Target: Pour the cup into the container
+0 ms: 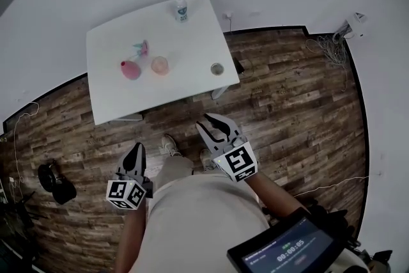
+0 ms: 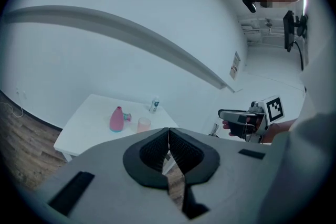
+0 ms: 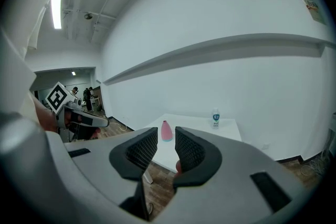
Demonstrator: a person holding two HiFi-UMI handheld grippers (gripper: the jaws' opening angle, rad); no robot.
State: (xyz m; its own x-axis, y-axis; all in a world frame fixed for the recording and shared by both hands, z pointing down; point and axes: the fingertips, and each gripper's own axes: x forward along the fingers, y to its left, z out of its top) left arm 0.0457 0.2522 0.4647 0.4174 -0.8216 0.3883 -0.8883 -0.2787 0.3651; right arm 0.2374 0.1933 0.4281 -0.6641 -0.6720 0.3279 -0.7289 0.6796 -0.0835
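Wood-plank floor (image 1: 287,112) runs under white walls, and a white worktop (image 1: 192,41) stands against the far wall, well ahead of the person.

At the far left of the head view a black object (image 1: 54,183) lies on the floor. Next comes the left hand-held gripper (image 1: 135,149), low beside the person's leg and pointing towards the worktop. Its own view shows the left hand-held gripper (image 2: 168,134) with both pads pressed together and nothing between them.

On the worktop a pink vase (image 1: 130,69) stands nearest the left edge, with a small teal-and-pink thing (image 1: 140,46) just behind it; what that is cannot be made out. The cup (image 1: 160,65), pale pink, stands upright just to the right of the vase, near the middle of the worktop and well apart from both grippers. A water bottle (image 1: 181,9) stands at the back edge.

The right hand-held gripper (image 1: 213,124) is held in front of the person, short of the worktop's near edge. In its own view the right hand-held gripper (image 3: 165,132) is closed down to a thin slit between the pads and grips nothing; the vase only shows through the slit from far off.

The container (image 1: 217,68), small and round, sits near the worktop's right front corner, apart from the cup. Cables (image 1: 329,48) trail by the right wall, and a lit screen (image 1: 287,249) shows at the bottom right.
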